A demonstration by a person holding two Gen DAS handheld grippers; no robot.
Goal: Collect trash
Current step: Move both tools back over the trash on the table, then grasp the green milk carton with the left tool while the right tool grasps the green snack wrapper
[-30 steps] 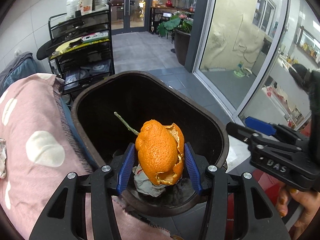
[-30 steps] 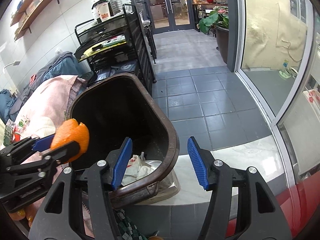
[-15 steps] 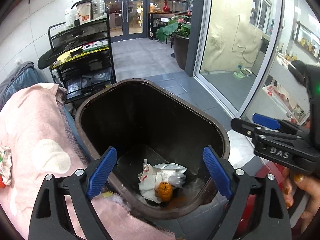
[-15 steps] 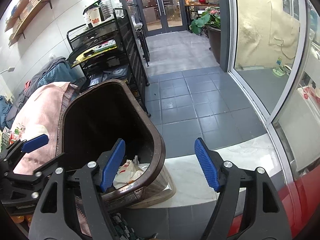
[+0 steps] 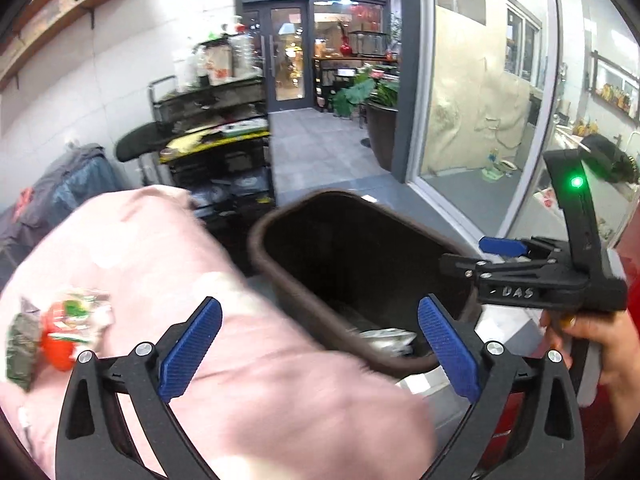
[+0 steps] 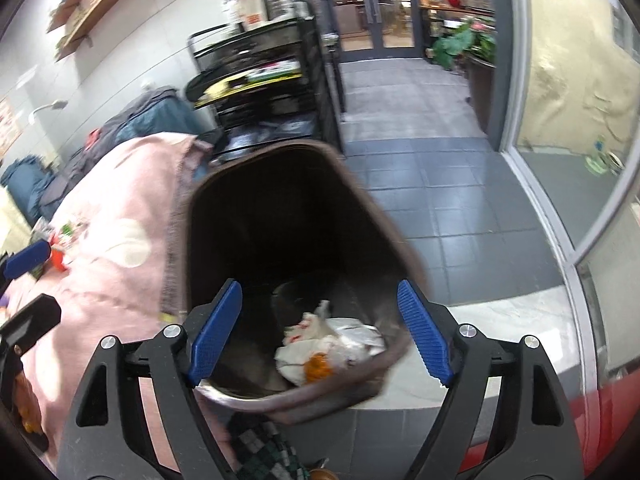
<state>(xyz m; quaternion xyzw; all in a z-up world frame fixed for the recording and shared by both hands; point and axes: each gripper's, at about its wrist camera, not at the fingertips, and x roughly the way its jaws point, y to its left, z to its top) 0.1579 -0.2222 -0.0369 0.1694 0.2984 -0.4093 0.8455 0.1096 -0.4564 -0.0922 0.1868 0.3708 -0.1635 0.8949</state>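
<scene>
Wrappers, a crumpled bundle of red, green and white packaging, lay on the pink spotted blanket, up and to the left of the left gripper, outside its left finger and well apart from it. No long axis could be made out; the heap was blurred and looked about as wide as tall. The left gripper's jaws had just been opening and stood at full spread with nothing between them, straddling the blanket's edge and the near rim of the brown trash bin. Judged from this, the left hand was the nearer one to that litter and would need to swing leftward to reach it.

Further right, the right gripper hovered directly over the bin, its jaws also having just been opening, empty. Beyond and below its fingertips, on the bin floor, sat an orange peel against white crumpled paper, already collected. From that gripper the wrappers lay far left.
</scene>
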